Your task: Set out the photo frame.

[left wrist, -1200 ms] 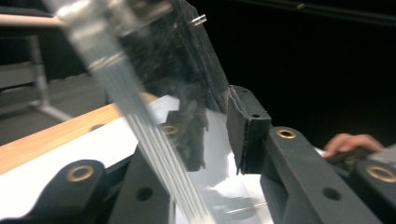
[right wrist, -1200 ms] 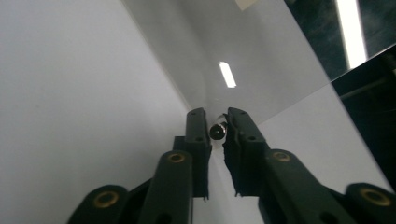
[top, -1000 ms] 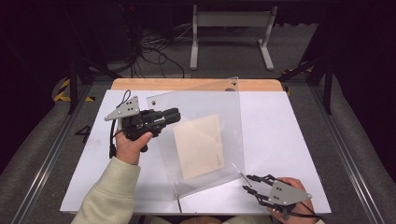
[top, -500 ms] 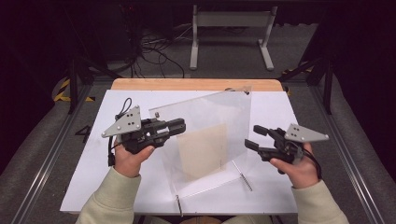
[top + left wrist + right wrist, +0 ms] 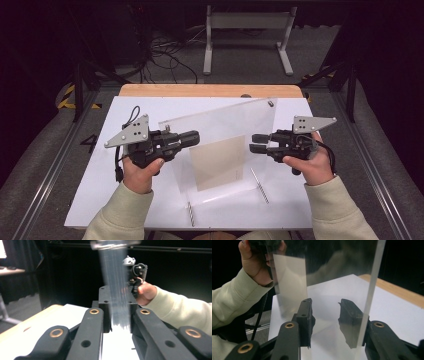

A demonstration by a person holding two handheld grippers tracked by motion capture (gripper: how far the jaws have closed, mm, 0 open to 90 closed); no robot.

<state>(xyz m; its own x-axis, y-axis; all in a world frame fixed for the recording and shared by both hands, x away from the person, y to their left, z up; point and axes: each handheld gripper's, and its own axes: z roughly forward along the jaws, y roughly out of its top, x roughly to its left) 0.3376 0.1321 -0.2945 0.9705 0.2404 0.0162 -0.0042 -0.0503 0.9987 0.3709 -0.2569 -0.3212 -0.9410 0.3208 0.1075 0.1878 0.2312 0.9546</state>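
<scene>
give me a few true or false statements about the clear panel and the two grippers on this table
1. The left gripper is clamped on the clear panel. True.
2. The clear panel lies flat on the table. False: it stands raised on edge, tilted.
3. The right gripper has its jaws shut on the panel. False: its jaws are open, the panel's edge between them.
4. A beige sheet sits within the panel. True.
5. Two metal rods stand upright on the white board. False: they lie flat on it.
</scene>
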